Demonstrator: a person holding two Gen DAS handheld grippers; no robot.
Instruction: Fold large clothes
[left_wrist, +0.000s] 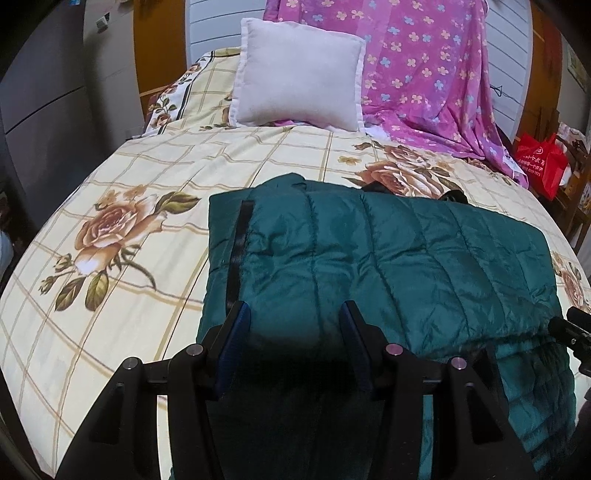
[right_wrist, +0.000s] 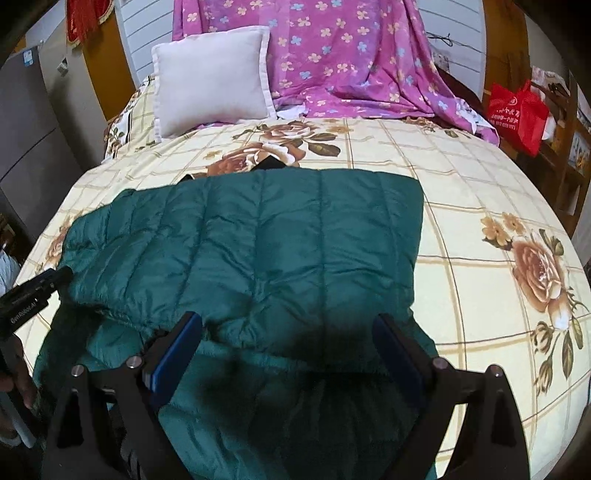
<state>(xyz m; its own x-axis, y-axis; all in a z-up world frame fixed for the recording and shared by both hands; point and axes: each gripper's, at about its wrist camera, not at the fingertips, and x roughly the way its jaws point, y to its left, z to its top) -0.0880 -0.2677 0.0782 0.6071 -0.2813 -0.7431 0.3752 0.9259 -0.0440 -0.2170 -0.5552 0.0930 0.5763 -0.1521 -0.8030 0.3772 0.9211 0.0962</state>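
A dark green quilted puffer jacket (left_wrist: 369, 258) lies on the bed, its far part folded over toward me; it also shows in the right wrist view (right_wrist: 258, 251). A black zipper strip (left_wrist: 238, 251) runs along its left side. My left gripper (left_wrist: 293, 317) is open and empty, hovering over the jacket's near left part. My right gripper (right_wrist: 288, 328) is open and empty above the jacket's near folded edge. The left gripper's tip shows at the left edge of the right wrist view (right_wrist: 37, 288); the right gripper's tip shows at the right edge of the left wrist view (left_wrist: 570, 328).
The bed has a cream checked sheet with brown roses (left_wrist: 122, 229). A white pillow (left_wrist: 299, 74) and a purple flowered cloth (left_wrist: 424, 74) lie at the head. A red bag (left_wrist: 541, 162) stands on a wooden piece at the right. Grey cabinets (left_wrist: 44, 92) stand on the left.
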